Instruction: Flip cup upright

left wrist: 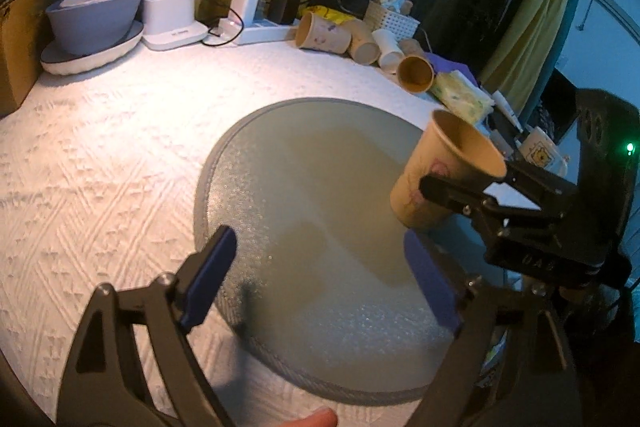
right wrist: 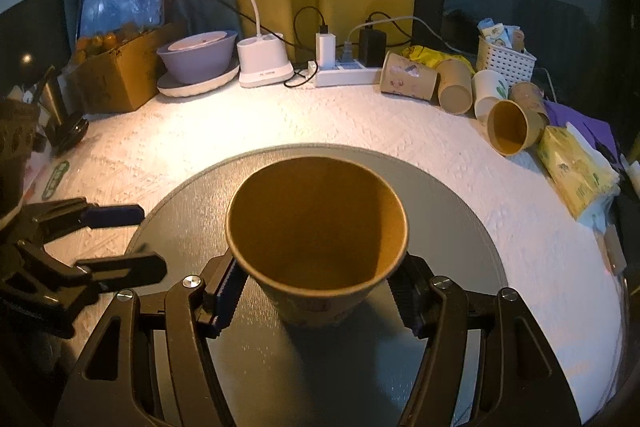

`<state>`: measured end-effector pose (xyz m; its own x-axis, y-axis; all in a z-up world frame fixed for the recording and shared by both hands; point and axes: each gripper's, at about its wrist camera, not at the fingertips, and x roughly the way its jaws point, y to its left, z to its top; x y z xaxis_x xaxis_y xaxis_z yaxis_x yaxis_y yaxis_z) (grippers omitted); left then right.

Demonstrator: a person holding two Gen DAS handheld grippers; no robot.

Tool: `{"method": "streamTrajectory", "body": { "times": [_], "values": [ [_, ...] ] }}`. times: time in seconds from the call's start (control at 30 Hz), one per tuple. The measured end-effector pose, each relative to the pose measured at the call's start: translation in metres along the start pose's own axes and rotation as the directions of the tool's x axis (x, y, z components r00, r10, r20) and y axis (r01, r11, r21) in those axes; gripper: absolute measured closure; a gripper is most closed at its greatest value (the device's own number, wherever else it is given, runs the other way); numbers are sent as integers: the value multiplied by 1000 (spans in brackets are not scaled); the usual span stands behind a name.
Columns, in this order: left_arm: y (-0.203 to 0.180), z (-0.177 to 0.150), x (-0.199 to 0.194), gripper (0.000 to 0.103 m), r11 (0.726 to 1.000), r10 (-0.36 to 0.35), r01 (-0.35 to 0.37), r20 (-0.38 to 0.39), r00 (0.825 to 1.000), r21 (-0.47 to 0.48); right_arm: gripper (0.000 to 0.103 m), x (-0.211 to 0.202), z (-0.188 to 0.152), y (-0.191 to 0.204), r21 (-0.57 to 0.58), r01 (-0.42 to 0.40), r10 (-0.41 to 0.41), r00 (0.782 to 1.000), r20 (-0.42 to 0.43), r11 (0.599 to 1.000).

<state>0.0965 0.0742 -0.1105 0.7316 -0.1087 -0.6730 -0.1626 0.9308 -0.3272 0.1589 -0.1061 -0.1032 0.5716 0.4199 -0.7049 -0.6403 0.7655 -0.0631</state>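
**Left wrist view: cup gripped mouth-up over mat**

The left claw [left wrist: 320, 275] is hanging wide open and empty above the round grey mat [left wrist: 304, 163]. The right claw [right wrist: 316, 291] is squeezing the brown paper cup [right wrist: 318, 223], mouth up, over the mat.

Table [right wrist: 304, 115] w/ white textured cloth [left wrist: 100, 155]. Round grey mat [left wrist: 304, 163] lies on the cloth, near front edge. Along the back: cardboard box [right wrist: 116, 75] at left, then grey bowl [right wrist: 198, 57] on a plate [right wrist: 192, 87], white lamp base [right wrist: 264, 61], power strip [right wrist: 344, 75] w/ chargers plugged in. Back right: several paper cups [right wrist: 460, 85] lying on their sides, touching each other, white basket [right wrist: 506, 61] behind them, tissue pack [right wrist: 572, 171] just beside the cups.
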Motion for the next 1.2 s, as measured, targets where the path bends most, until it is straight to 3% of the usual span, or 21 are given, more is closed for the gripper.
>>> {"method": "streamTrajectory", "body": {
  "times": [0.17,0.77,1.2],
  "values": [
    [-3,-4,-8,16,1000,14,-14,18,1000,10,30,-9,-8,2,8,16,-16,1000,3,1000],
    [-33,-20,-52,15,996,46,-56,127,991,74,30,-57,-35,13,22,44,-44,998,38,999],
    [-56,-26,-98,15,989,48,-82,259,965,121,30,-104,-44,24,24,59,-61,992,109,998]
  ]
}}
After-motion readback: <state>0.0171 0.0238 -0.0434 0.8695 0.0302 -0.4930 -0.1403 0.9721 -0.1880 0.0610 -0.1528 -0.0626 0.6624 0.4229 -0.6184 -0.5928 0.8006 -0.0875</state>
